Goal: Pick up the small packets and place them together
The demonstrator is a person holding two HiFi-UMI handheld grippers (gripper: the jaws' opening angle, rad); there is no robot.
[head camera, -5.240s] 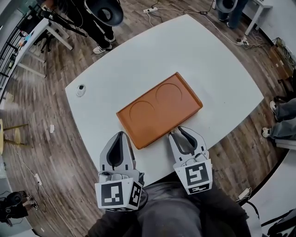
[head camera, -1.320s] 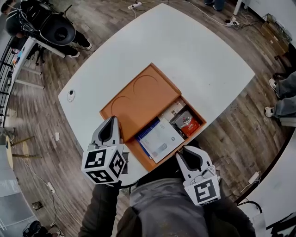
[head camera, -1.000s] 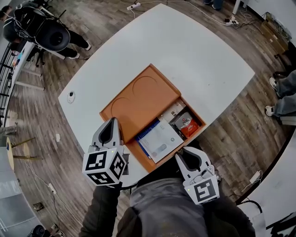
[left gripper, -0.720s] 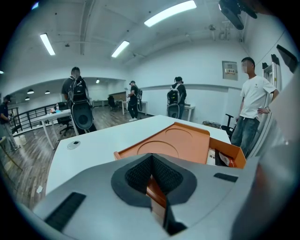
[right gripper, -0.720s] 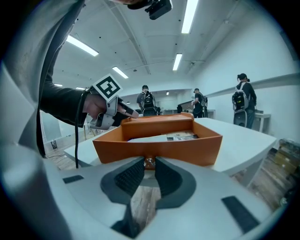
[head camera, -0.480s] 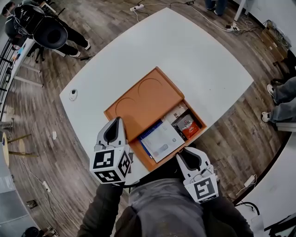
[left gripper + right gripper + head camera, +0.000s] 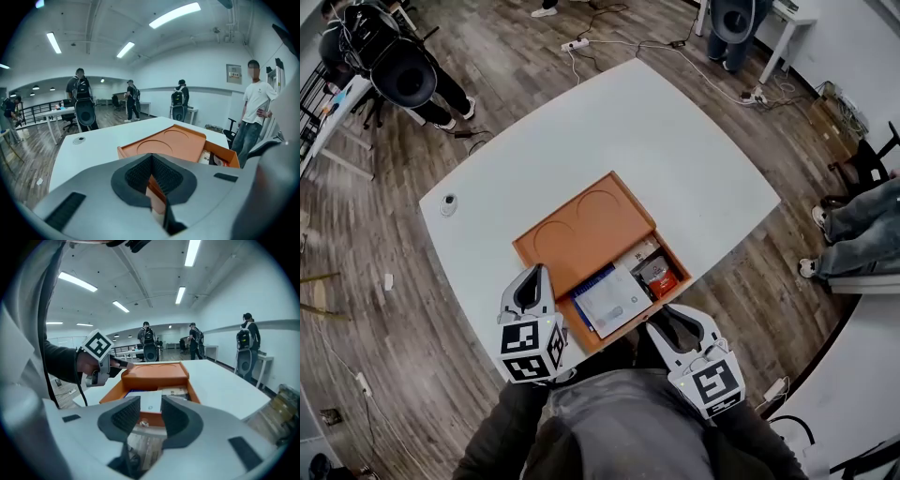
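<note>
White desk [image 7: 675,159] in an open office. The orange box [image 7: 581,225] lies open, small packets [image 7: 659,277] inside, none gathered yet. Left gripper [image 7: 532,274] is closed at the box's corner. Right gripper [image 7: 667,317] has just been opening, halfway now, and is empty.

person is wearing dark sleeves [image 7: 499,439], grey left gripper [image 7: 532,274] and right gripper [image 7: 664,317] each bearing a black-and-white marker cube [image 7: 530,349]
</note>
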